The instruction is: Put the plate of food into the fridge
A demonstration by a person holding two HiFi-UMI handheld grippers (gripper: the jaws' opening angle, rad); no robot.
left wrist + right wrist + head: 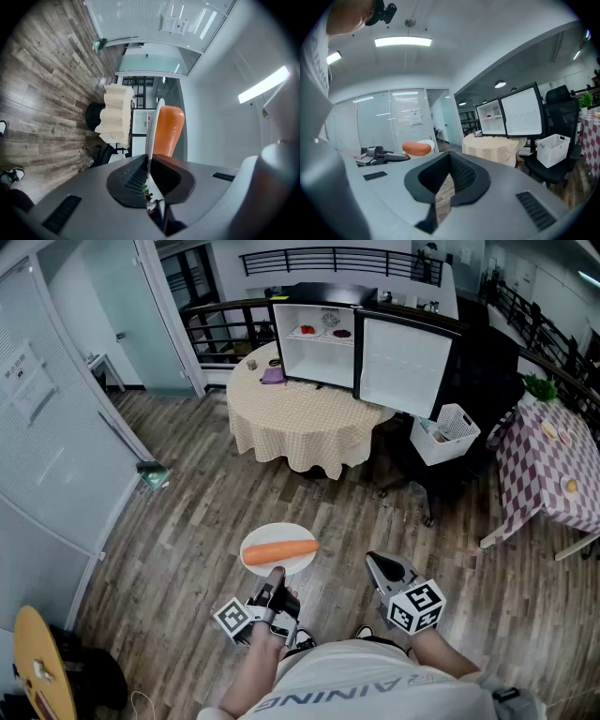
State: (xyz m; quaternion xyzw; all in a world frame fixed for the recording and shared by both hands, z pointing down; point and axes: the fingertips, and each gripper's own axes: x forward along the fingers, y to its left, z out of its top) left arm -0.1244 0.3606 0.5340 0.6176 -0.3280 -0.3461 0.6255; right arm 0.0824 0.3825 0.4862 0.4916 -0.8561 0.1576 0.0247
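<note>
Gripping the plate (281,530) by its near rim w/ L gripper (275,576). Jaws pinched on the thin white edge, pads pressing both faces, as shown in the L gripper view. Carrying one carrot (279,551) on top, laid crosswise L to R, approx centred. Held about level over the wood floor (187,521), just in front of the person's body and well apart from the fridge (314,343).

Hovering near the plate's R side w/ R gripper (373,563), not touching it. Jaws together, nothing btwn them; only a sliver of floor visible below the tips in the R gripper view.

Far end of the room:
- Fridge atop a round table (300,418) w/ beige checked cloth.
- Fridge door (403,357) swung open to the R, white interior exposed.
- Small red items on the upper shelf, too small to name.
- Lower compartment looks bare white.
- Purple item (273,376) on the table, just L of the fridge.

R of that table:
- Black office chair (469,390) w/ white plastic basket (448,434) in front of it.
- Farther R, a second table (548,474) w/ purple-and-white checked cloth and a few small dishes on it.

L side: glass partition wall (56,427) running along the floor.
</note>
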